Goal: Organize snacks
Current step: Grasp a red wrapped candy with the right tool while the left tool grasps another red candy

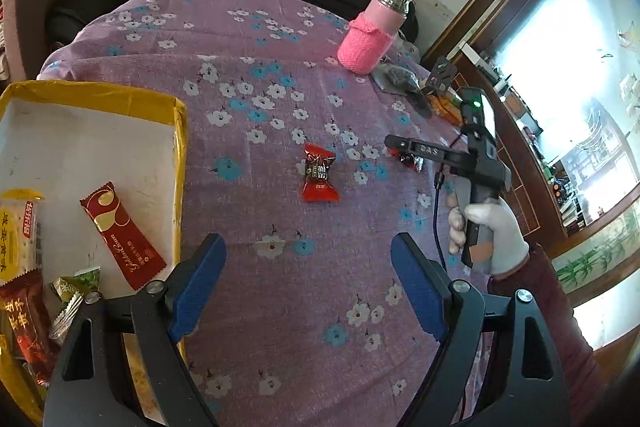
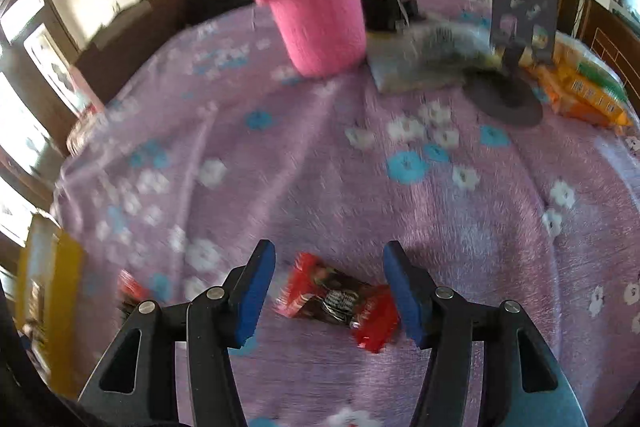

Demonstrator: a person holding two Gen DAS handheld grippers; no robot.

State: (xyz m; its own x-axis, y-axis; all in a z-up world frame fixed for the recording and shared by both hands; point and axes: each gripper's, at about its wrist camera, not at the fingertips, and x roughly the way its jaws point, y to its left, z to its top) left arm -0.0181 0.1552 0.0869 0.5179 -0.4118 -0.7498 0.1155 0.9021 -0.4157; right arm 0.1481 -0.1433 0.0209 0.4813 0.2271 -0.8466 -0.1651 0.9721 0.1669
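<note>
Two red candies remain on the table: the right hand-held gripper (image 2: 329,291), spread, straddles one candy (image 2: 338,301) and needs closing; the left hand-held gripper (image 1: 308,285) hangs spread beside the box (image 1: 178,131)

my left hand-held gripper (image 1: 308,287) has matt black plastic arms with ribbed blue rubbery pads (image 1: 200,287). the bench (image 1: 280,67) wears a soft, fuzzy purple cloth. the red candy (image 1: 319,174) wrapper is glossy foil. the box (image 1: 80,143) has shiny yellow edges; the flask (image 1: 374,31) a pink knitted sleeve and a polished metal cap.
</note>
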